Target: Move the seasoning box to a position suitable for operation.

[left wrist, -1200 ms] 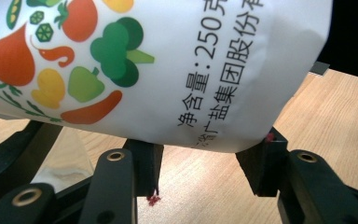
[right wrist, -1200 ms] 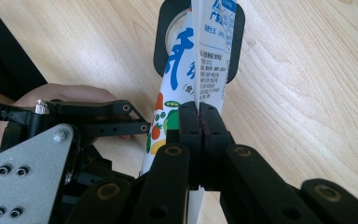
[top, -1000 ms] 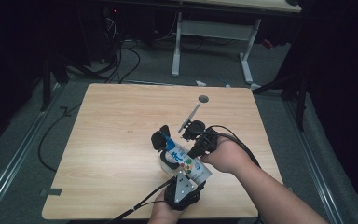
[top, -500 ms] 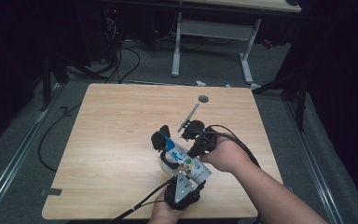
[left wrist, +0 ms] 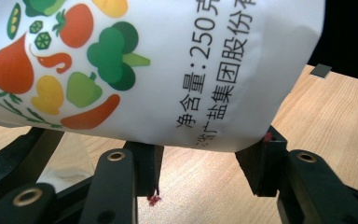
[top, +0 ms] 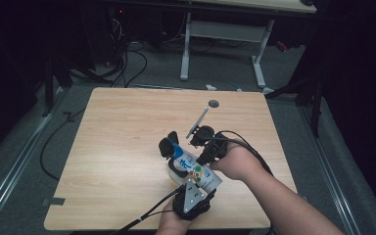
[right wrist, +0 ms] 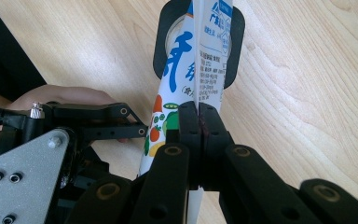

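Pale wooden tabletop (top: pixel 127 147) under a dark room, cables trailing across the floor behind. Near the front edge, held up off the wood: a white pouch (top: pixel 188 166) printed with vegetables, tilted, its top poking through a black ring (top: pixel 168 144).

Gripped from both ends. Left gripper (top: pixel 196 182) at the near end, jaws part-way apart and clamped on the pouch's fat lower body (bulging between the pads in the left gripper view (left wrist: pixel 205 161)). Right gripper (top: pixel 199 157) coming in from the side, jaws pressed tight together on the flat back seam of the pouch (right wrist: pixel 186 60), just below the ring (right wrist: pixel 164 32).

Compared with a second ago, almost nothing moved: same tilt, same spot, both hands in place. Reads as a settled two-point hold rather than a carry, probably a pause before tugging the seam or drawing the pouch on through the ring.

Beyond the right hand, lying untouched: a thin metal rod (top: pixel 199 122).
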